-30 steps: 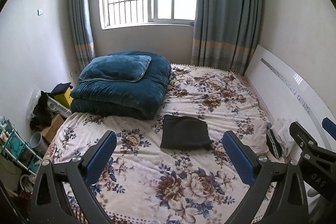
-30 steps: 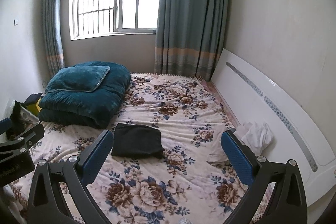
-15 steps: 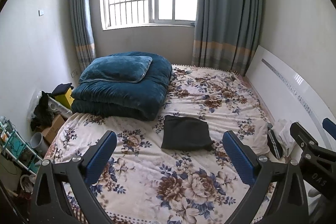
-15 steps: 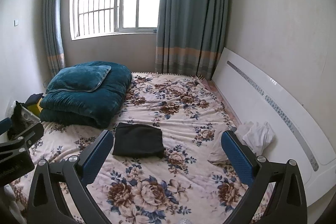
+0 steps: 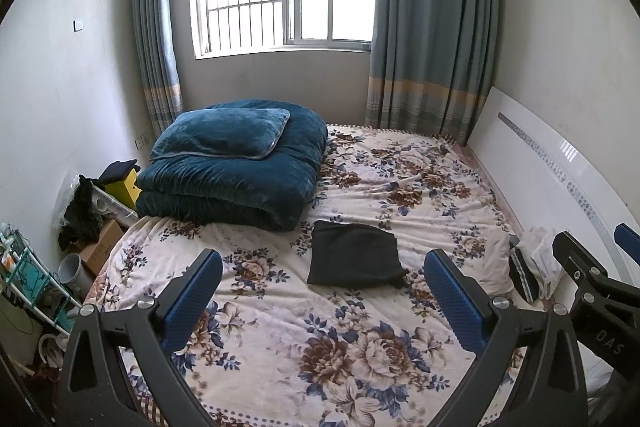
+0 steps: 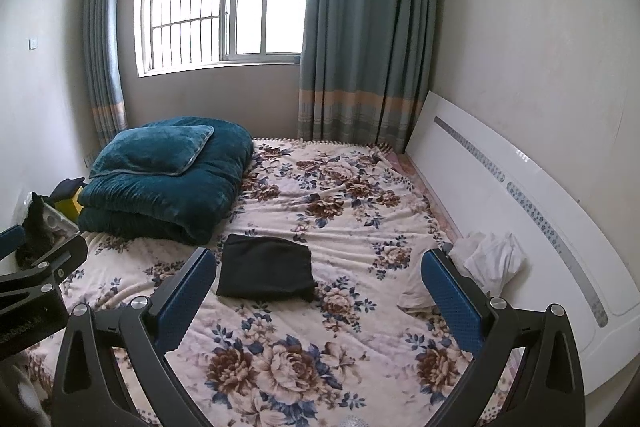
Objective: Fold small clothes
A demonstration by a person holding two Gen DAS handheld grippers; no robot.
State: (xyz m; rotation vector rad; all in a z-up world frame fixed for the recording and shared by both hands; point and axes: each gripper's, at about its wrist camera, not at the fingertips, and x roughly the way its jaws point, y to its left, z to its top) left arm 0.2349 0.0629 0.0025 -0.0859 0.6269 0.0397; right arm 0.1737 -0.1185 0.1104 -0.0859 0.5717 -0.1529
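Left wrist view: the left claw (image 5: 320, 301) is held with its 2 blue-padded fingers spread wide and nothing between them, above the near part of the bed with the floral cream blanket (image 5: 360, 355). The right claw (image 6: 316, 297) is likewise spread wide and empty. A dark, flat-folded square of soft cloth (image 5: 354, 259) lies on the blanket near the middle of the bed, well apart from both claws and just in front of the folded teal plush quilt (image 5: 236, 183) with its matching pillow.

A crumpled white garment (image 6: 494, 257) is seen in the right wrist view against the white headboard panel (image 6: 520, 195), at the right edge of the bed; it appears to be unfolded, and is judged the likely next piece.

Both pieces are judged to be light, limp and not fragile, so no stiffness can be counted on: an edge lifted at 1 point would sag. The white garment would best be taken at 2 separated spots along a hem or seam, 1 per claw, then spread flat. The plush blanket underneath may be pinched along with thin cloth.
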